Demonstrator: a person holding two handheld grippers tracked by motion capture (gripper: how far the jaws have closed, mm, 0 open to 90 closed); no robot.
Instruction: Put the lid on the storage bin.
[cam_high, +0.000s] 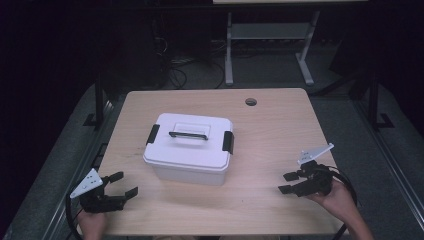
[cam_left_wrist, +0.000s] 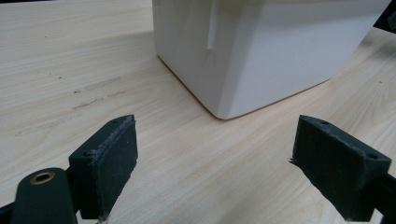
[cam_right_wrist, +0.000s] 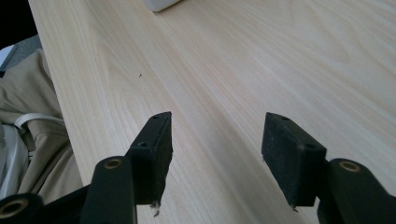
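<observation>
Item, high view: left gripper (cam_high: 119, 184) and right gripper (cam_high: 287, 182), jaws wide and empty, flank a white plastic storage box (cam_high: 189, 148) at mid-table, well apart from both; black side latches (cam_high: 228, 142) closed, handle (cam_high: 188, 135) lying flat. Left gripper view: ribbed black pads (cam_left_wrist: 114, 163) face the box's smooth, rounded corner; a grip there would likely slip. Right gripper view: matte jaws over pale wood-grain table (cam_right_wrist: 280, 60); approaching low risks scraping it.
</observation>
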